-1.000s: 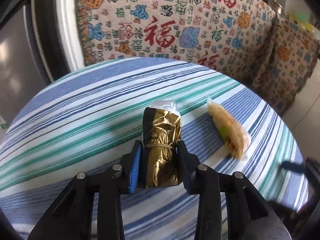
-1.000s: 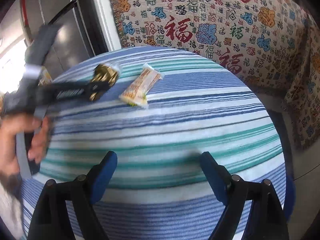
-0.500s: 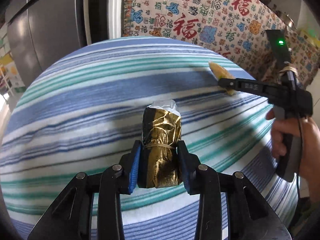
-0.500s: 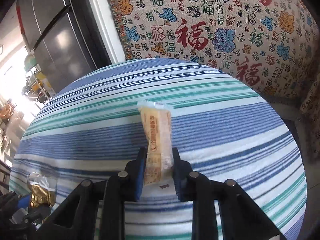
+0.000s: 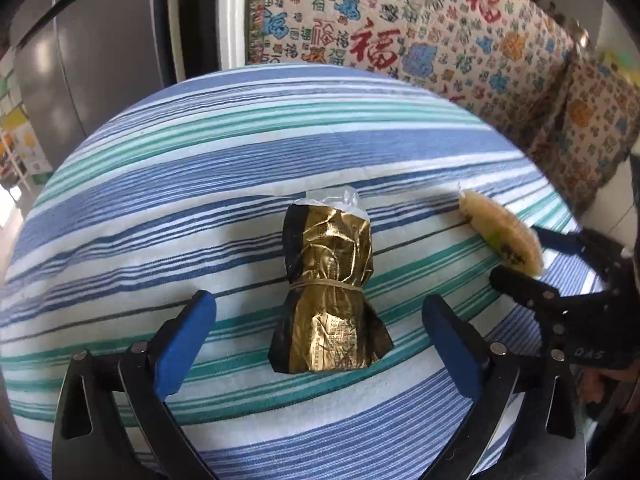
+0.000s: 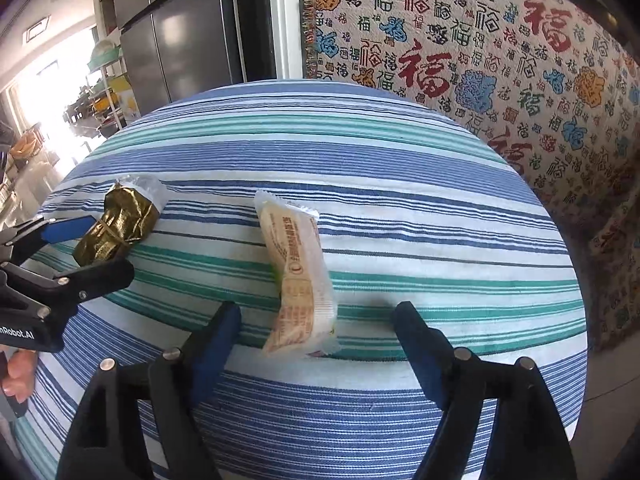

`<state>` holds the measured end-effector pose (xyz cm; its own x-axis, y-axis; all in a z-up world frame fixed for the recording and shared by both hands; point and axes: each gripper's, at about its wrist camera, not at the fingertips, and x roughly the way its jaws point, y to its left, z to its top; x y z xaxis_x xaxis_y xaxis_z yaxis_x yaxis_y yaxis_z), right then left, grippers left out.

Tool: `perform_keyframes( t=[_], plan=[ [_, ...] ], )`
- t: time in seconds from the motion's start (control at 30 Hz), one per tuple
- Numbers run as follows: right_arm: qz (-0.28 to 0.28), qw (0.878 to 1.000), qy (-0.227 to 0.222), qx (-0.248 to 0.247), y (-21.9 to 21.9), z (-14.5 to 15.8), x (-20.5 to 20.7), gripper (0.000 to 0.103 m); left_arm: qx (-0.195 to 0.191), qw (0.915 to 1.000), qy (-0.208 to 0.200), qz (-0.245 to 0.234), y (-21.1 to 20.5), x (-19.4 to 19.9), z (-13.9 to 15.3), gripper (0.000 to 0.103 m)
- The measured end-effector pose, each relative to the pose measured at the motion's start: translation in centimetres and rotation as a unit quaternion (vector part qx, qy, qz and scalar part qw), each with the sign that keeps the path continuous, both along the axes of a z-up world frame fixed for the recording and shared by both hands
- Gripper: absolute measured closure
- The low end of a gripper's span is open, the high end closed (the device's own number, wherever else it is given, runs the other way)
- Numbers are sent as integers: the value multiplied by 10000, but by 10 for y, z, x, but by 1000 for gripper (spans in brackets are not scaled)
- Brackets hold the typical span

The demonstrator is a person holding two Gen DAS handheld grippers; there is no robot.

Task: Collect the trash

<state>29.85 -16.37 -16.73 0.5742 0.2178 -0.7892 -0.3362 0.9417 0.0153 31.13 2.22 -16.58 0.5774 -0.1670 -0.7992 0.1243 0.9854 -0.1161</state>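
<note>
Wrappers lie free under both my tongs. Looking along my left gripper [image 5: 320, 320], its jaws are opening, the blue pads [image 5: 188, 340] standing wide of the gold foil packet [image 5: 328, 292], which lies on the striped tablecloth [image 5: 200, 160] between them, touching neither. Off to the right, my right gripper [image 5: 532, 256] reaches around the pale snack wrapper [image 5: 500, 236].

Looking along my right gripper [image 6: 316, 336], its jaws are opening too. The pale snack wrapper [image 6: 300, 276] lies on the cloth between the pads, clear of both. To the left, my left gripper [image 6: 84, 248] flanks the gold foil packet [image 6: 116, 224].
</note>
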Motion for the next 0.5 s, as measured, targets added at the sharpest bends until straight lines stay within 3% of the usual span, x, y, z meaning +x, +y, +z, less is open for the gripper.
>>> perform_keyframes(
  t=[0.07,0.3,0.5],
  plan=[
    [21,10000,13,-4,3,0,2,19,433,9990,9,-143,-12,1,-3,0],
    [87,9998,157,2,6,-2,23,1,387,9991,20,-156,-13,6,-4,0],
    [120,9998,187,-13,6,-1,24,0,397,9991,10,-160,-12,7,-3,0]
  ],
)
